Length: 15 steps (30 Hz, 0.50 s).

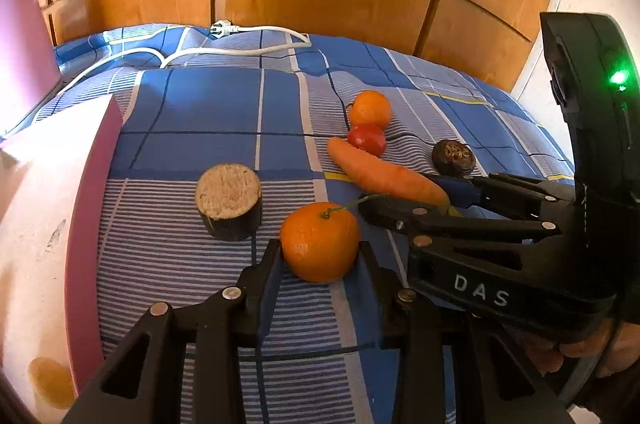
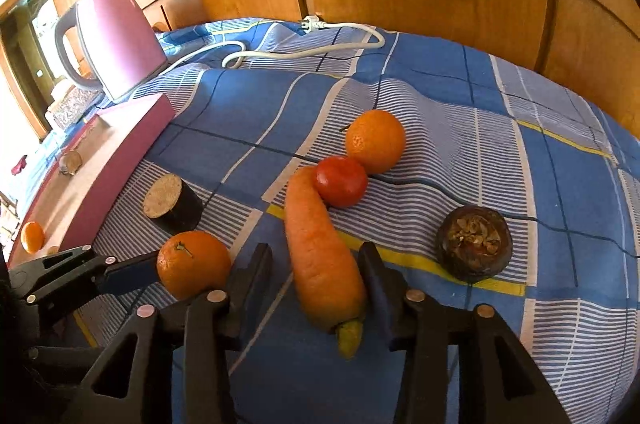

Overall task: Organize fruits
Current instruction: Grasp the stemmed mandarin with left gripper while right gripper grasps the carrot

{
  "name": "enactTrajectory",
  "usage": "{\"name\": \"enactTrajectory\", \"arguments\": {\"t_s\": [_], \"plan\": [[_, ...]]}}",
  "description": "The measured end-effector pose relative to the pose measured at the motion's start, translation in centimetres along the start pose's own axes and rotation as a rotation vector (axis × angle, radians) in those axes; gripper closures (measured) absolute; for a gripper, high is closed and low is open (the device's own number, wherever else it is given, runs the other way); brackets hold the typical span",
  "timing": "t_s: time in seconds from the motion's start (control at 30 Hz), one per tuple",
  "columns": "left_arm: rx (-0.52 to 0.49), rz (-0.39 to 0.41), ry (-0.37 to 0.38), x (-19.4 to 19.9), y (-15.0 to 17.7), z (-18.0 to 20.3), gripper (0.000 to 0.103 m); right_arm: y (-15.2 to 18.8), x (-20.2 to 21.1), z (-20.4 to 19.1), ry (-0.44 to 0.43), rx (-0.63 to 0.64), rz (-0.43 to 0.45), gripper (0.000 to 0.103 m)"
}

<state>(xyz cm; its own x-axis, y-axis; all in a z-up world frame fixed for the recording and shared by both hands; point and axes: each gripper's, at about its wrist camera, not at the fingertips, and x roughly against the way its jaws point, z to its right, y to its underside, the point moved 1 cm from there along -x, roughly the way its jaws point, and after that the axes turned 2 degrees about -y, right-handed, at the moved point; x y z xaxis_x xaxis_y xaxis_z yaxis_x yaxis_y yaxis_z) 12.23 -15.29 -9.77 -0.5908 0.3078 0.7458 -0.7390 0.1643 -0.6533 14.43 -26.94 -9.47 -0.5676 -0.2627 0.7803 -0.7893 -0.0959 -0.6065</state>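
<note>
Blue checked and striped bedsheet [image 1: 224, 104] carries everything. Largest on it, the pink shallow cardboard tray [image 1: 86, 208] lies at the left edge. Next, the long orange carrot [image 2: 320, 256] lies between the right gripper's [image 2: 316, 276] spread jaws; the right finger touches its thick end, the left finger stands apart, so the grip is not closed. The stemmed round orange tangerine [image 1: 320, 242] sits between the left gripper's [image 1: 320, 256] fingers, both pads against its sides, grasping it on the sheet. A second tangerine [image 2: 375, 141] and a small red tomato [image 2: 341, 181] touch each other at the carrot's tip. The dark cut cylinder with pale face [image 1: 229, 202] stands near the tray; the dark round wrinkled fruit [image 2: 474, 244] lies apart, right.

Only the right wrist view shows the pink electric kettle [image 2: 116, 36] and a small tangerine [image 2: 32, 236] inside the tray.
</note>
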Motion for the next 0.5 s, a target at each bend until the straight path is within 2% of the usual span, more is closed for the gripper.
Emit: {"name": "enactTrajectory", "arguments": {"t_s": [0.03,0.3,0.5], "plan": [[-0.003,0.003,-0.003,0.0,0.0,0.0,0.066,0.0,0.0,0.0,0.009,-0.002,0.002,0.066],[-0.020,0.007,-0.010,0.2,0.3,0.1,0.067,0.5,0.6,-0.2,0.033,-0.005,0.002,0.072],[-0.024,0.003,-0.013,1.3,1.3,0.0,0.068,2.7,2.7,-0.7,0.053,-0.024,-0.002,0.073]]}}
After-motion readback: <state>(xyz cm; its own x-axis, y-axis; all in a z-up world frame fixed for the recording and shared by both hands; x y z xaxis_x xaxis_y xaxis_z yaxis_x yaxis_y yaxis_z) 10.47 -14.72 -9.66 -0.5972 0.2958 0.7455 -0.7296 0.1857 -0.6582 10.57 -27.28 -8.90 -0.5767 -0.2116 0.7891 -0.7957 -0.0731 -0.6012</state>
